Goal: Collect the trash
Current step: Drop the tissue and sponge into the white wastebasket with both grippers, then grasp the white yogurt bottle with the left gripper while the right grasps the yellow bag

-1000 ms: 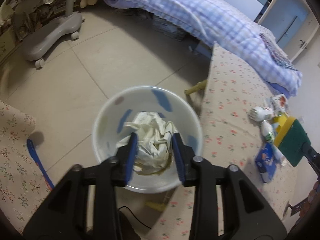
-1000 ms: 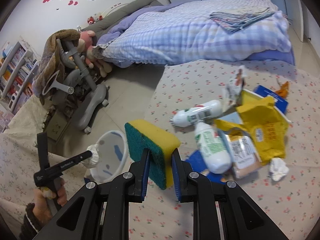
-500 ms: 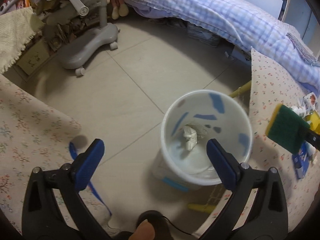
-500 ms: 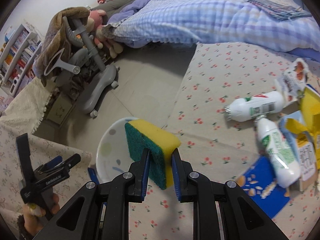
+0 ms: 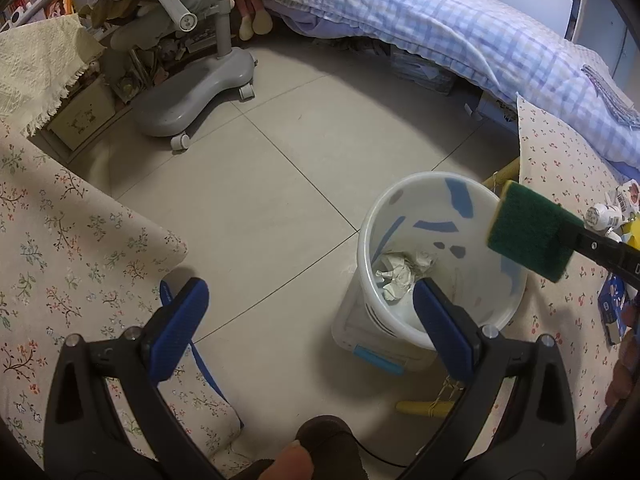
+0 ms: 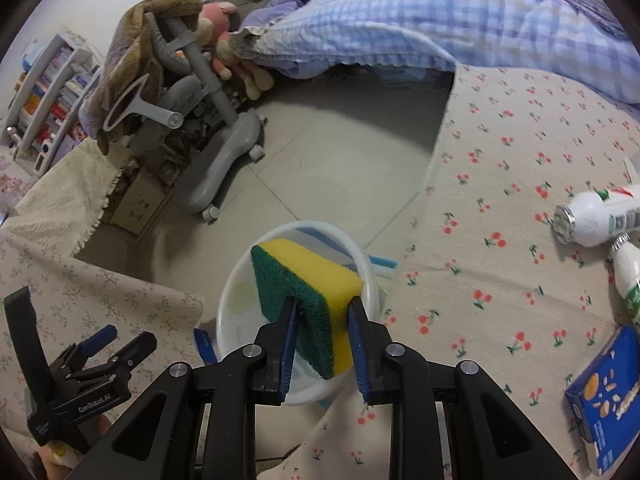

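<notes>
Moved over the bin [image 6: 372,276], right claw [image 6: 322,316] grips sponge [image 6: 308,284]; left claw [image 5: 308,312] gapes.

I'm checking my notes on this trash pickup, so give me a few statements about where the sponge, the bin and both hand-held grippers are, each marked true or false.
1. The right hand-held gripper grips a sponge. True.
2. The left hand-held gripper is shut on crumpled paper. False: it is open and empty; the crumpled paper lies in the bin.
3. The sponge is over the white bin. True.
4. The bin stands on the cherry-print cloth. False: it stands on the tiled floor, beside that cloth.
5. Two white bottles lie on the cloth. True.
</notes>
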### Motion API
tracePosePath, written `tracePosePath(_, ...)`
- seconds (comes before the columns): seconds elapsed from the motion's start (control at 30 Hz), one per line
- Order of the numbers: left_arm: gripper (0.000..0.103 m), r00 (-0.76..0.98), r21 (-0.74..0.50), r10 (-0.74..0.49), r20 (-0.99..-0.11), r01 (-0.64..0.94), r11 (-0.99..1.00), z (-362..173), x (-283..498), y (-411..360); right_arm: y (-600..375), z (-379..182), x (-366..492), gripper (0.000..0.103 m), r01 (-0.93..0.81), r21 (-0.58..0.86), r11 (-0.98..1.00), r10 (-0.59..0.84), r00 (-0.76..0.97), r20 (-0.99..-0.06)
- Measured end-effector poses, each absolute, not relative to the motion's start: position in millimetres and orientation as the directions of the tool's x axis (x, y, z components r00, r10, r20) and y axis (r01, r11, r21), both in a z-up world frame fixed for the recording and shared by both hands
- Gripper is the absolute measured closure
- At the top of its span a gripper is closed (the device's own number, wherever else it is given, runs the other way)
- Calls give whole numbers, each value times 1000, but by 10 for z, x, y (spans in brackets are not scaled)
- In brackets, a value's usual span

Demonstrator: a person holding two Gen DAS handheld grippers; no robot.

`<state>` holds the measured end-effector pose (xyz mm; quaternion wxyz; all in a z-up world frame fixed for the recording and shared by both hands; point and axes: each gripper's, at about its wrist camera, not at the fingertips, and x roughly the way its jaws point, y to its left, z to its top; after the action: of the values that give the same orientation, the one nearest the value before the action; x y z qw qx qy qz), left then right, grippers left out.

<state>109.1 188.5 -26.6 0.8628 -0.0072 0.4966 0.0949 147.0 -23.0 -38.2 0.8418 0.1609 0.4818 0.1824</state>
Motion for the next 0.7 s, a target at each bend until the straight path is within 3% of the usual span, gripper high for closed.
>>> tracePosePath(0.03, 1, 489, 81, 155, -859, -168, 982, -269, 1087, 1866, -225, -365, 1463, 41, -160, 448, 880, 466, 475, -747)
tracePosePath(0.1, 1, 484, 79, 146, -863, -156, 985, -283, 1085, 1821, -244, -313, 1400, 31, -161, 440, 883, 458, 496, -738)
tracePosePath(0.37, 1, 481, 22, 75, -873, -114, 993, -236, 1057, 1523, -634, -4, 1083, 30, -137, 350, 927, 364, 562, -743)
tracePosePath(0.7, 1, 458, -17, -23, -889, 16, 1000, -202, 1098, 724, -1806, 253, 591, 23, 51, 250, 967, 164, 627, -762)
